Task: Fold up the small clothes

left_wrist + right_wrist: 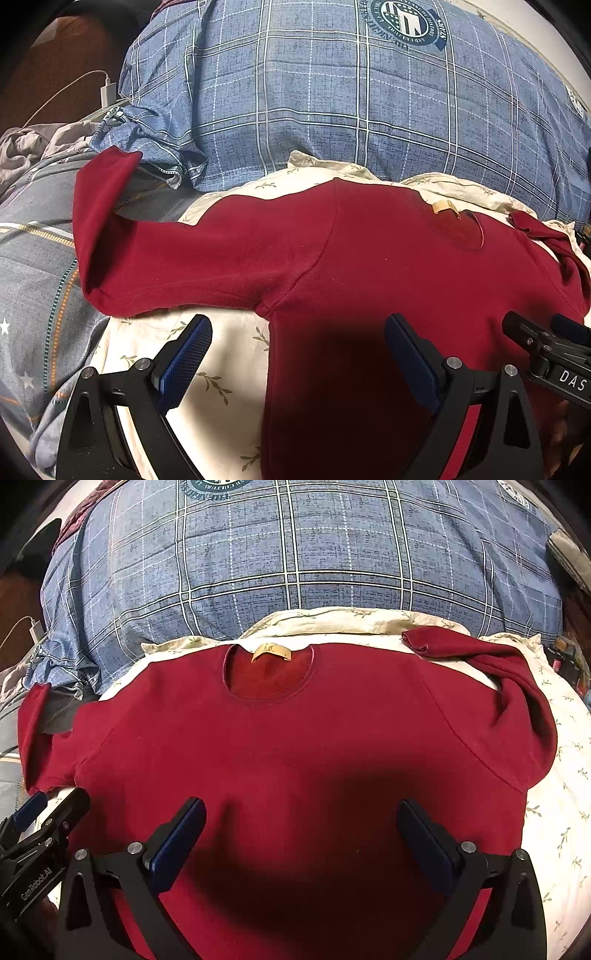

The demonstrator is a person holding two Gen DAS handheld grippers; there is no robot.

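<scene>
A dark red long-sleeved shirt [295,738] lies flat, front up, on a cream floral sheet [561,812], neck opening [269,675] with a tan label at the far side. Its left sleeve [177,254] stretches out to the left, its cuff bent up. Its right sleeve [517,686] is folded back toward the collar. My left gripper [299,347] is open and empty above the shirt's left side edge below the armpit. My right gripper [301,834] is open and empty above the shirt's lower middle. The left gripper shows at the lower left of the right wrist view [44,812].
A big blue plaid duvet [295,554] with a round crest lies bunched just beyond the shirt. A grey striped quilt [37,277] lies at the left. A white charger and cable [107,92] and crumpled grey cloth [29,144] lie at the far left.
</scene>
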